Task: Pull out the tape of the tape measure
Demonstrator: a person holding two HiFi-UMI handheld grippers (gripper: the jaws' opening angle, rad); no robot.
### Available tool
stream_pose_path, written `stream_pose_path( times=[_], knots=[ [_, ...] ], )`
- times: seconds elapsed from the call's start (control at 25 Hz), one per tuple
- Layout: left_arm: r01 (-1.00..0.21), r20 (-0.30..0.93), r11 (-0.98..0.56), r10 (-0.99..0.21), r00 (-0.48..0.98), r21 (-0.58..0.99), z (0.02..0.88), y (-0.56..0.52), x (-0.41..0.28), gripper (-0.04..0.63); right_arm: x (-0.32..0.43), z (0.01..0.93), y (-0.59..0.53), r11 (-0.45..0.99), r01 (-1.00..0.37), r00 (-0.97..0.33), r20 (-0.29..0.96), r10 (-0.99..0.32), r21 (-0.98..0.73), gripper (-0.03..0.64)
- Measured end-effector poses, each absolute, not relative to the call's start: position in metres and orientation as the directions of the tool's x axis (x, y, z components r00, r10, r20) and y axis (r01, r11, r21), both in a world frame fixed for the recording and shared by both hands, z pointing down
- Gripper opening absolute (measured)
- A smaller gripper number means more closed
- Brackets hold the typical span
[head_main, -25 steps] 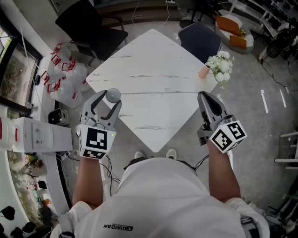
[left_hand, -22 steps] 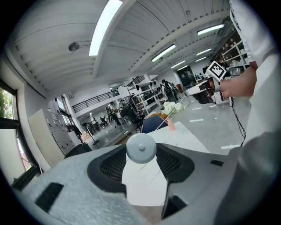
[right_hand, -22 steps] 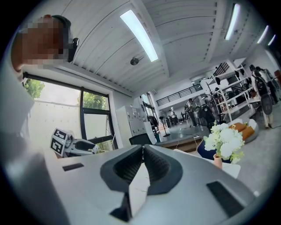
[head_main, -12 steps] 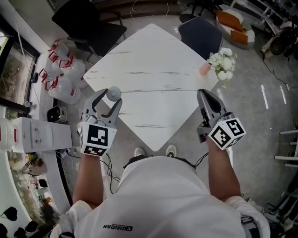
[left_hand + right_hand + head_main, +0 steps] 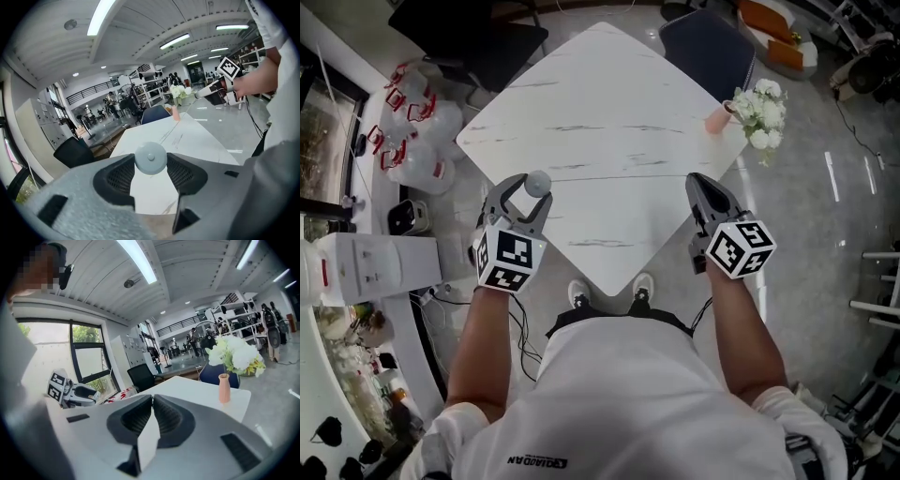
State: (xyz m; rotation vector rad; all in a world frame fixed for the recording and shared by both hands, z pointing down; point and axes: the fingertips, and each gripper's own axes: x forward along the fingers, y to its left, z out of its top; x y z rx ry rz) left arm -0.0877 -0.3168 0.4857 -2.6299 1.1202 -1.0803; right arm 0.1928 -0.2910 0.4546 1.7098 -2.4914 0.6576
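Observation:
A small round grey tape measure [image 5: 537,182] sits between the fingertips of my left gripper [image 5: 533,186], which is shut on it just off the left near edge of the white table [image 5: 609,103]. In the left gripper view the tape measure [image 5: 150,158] shows as a disc with a centre button, pinched between the two dark pads; no tape is out. My right gripper [image 5: 699,180] hovers at the table's right near edge, jaw tips together and nothing between them. From its own view the right gripper [image 5: 152,397] looks across at the left gripper [image 5: 70,391].
A pink vase of white flowers [image 5: 757,105] stands on the table's right corner. A black chair [image 5: 478,37] and a blue chair [image 5: 708,47] stand beyond the table. Several water jugs [image 5: 417,141] and a white cabinet [image 5: 370,267] are at the left.
Both grippers have sunk toward the table's near edges, still level with each other. The left one kept its hold on the tape measure; the right jaws stayed together.

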Motion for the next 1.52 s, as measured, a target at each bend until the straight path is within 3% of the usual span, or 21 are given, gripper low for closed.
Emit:
stream_pose_path(
  times=[0.88,1.52],
  knots=[
    [-0.550,0.815,-0.825,-0.404,0.416,-0.128,0.689,-0.322,-0.086,0.222,0.190,0.664,-0.311,0.239,-0.940,-0.341,0.631,-0.697,-0.244,0.023],
    [-0.556,0.853,-0.829,-0.331,0.404,-0.058,0.716,-0.320,-0.086,0.224,0.188,0.699,-0.313,0.258,-0.940,-0.337,0.701,-0.628,-0.221,0.025]
  ],
)
